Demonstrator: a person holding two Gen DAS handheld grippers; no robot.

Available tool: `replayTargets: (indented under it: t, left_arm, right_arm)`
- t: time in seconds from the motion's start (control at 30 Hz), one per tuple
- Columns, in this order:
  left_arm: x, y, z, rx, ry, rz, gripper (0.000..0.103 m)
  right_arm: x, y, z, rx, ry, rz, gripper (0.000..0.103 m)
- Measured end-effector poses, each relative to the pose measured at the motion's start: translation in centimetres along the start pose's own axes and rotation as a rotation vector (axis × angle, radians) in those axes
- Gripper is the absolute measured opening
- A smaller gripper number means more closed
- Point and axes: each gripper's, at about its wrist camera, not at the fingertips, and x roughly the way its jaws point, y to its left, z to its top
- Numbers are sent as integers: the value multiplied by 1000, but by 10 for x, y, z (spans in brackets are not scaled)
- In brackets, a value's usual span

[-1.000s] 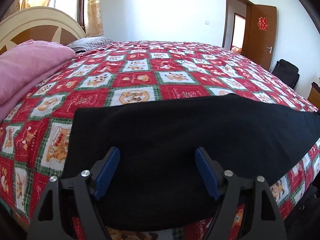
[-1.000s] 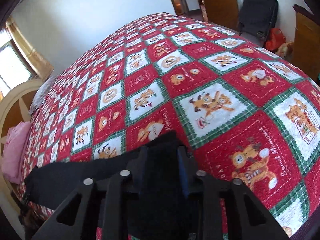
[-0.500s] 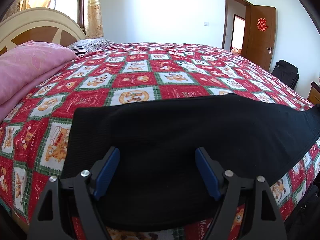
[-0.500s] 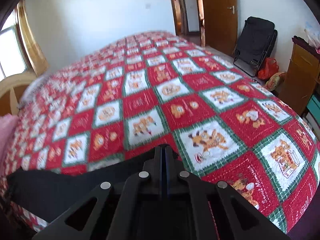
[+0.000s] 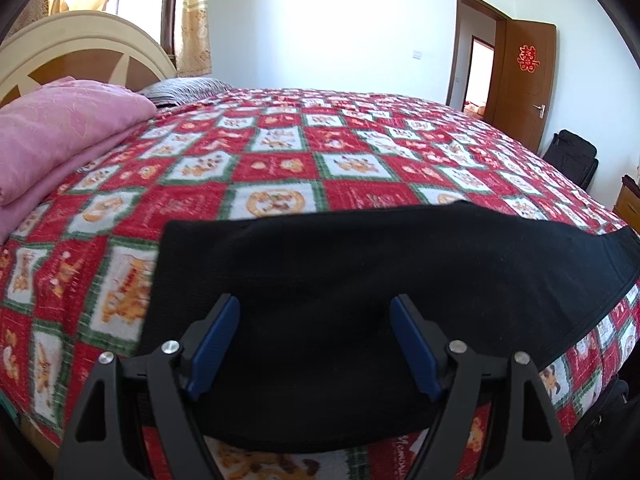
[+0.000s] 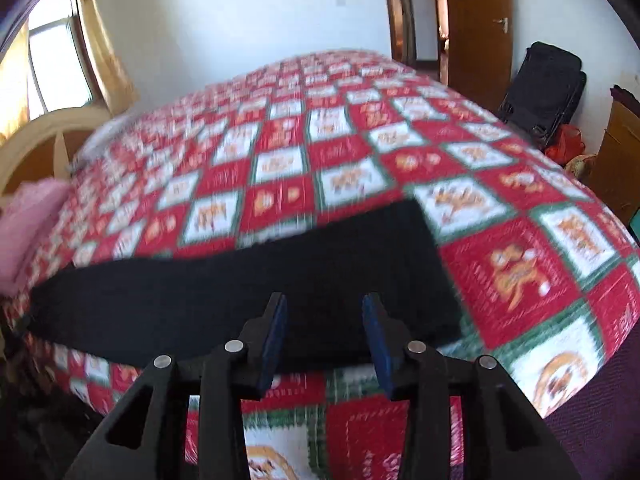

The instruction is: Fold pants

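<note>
The black pants (image 5: 340,280) lie flat in a long band along the near edge of the bed. My left gripper (image 5: 316,308) is open and hovers over one end of them, touching nothing. In the right wrist view the pants (image 6: 248,288) stretch from the left edge to a squared end at the right. My right gripper (image 6: 324,308) is open just above their near edge and holds nothing. This view is blurred by motion.
The bed has a red, green and white patchwork quilt (image 5: 280,152). A folded pink blanket (image 5: 52,136) lies by the headboard (image 5: 80,44). A black bag (image 6: 548,84) and a wooden cabinet (image 6: 620,160) stand beside the bed near the door.
My right gripper was shut on the end of the pants; it has let go, opened and pulled back. The pants' end now lies flat. The left gripper has barely moved.
</note>
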Motion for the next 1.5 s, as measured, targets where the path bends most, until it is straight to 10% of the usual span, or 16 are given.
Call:
replayTargets:
  t: [0.3,0.6,0.97,1.17,1.5]
  left_arm:
    - [-12,36,6,-102,-48,52,87]
    - [-9,35,5,-73,-44,63,91]
    - [2,54,-2,-131,-24,98,94]
    - [10,59,-7,-153,-7,91,96]
    - [3,77,-9,-214,-41,10,98]
  right_arm:
    - [-5,22,-18,-84,30,-152,40]
    - [42,91,-18,-225,110,-9,39]
    - [41,111,-27,-273,186,-100,39]
    - [25,189,9,-301,105,187,39]
    - [119,356,47,-432,200,552,39]
